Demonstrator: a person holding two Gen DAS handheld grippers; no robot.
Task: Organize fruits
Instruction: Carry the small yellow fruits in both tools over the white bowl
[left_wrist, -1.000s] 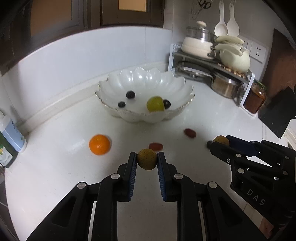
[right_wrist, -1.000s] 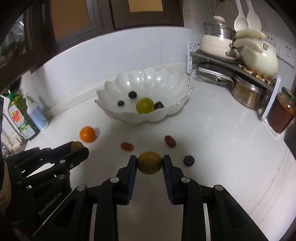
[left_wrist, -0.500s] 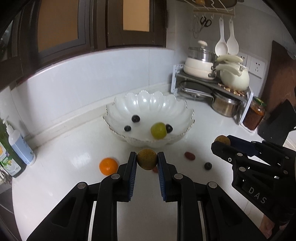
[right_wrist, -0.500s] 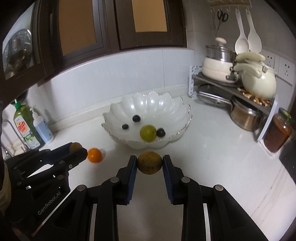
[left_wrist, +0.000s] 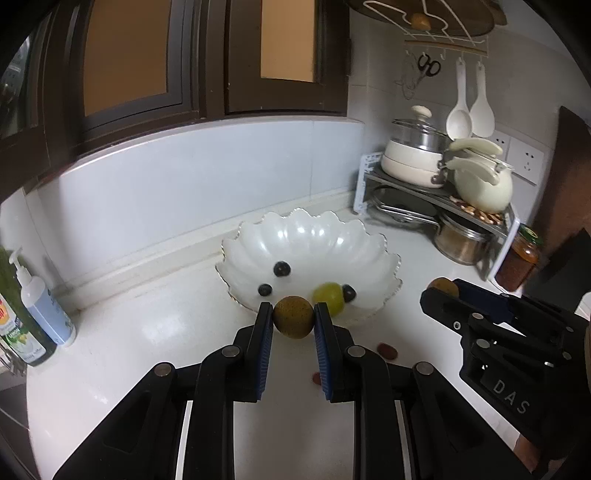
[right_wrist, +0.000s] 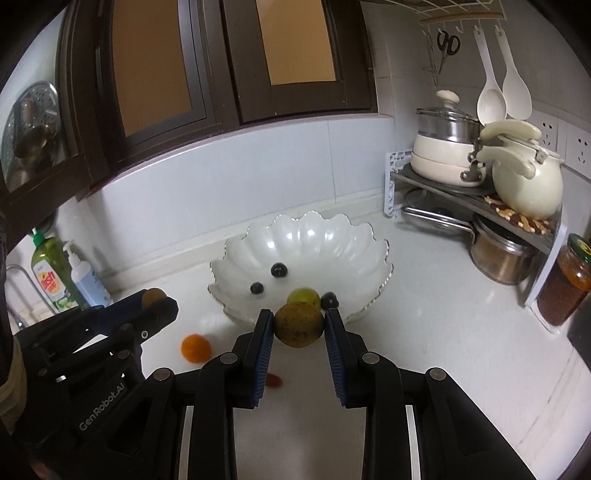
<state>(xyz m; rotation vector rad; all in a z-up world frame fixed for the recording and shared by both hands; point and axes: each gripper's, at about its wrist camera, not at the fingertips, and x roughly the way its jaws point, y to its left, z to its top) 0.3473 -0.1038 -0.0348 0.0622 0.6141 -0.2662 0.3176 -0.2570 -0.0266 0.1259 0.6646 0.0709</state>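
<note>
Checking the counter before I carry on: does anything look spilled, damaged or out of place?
Nothing spilled or broken. Only loose fruit lies outside the white bowl: an orange and small red fruits on the counter, apart from the bowl.

Left gripper (left_wrist: 293, 319) and right gripper (right_wrist: 298, 324): matte black jointed linkages with silver pivot screws and blue ribbed pads lining the fingers (left_wrist: 263, 343). White lettering reads "DAS" on one housing, "GenRobot.AI" on the other.
</note>
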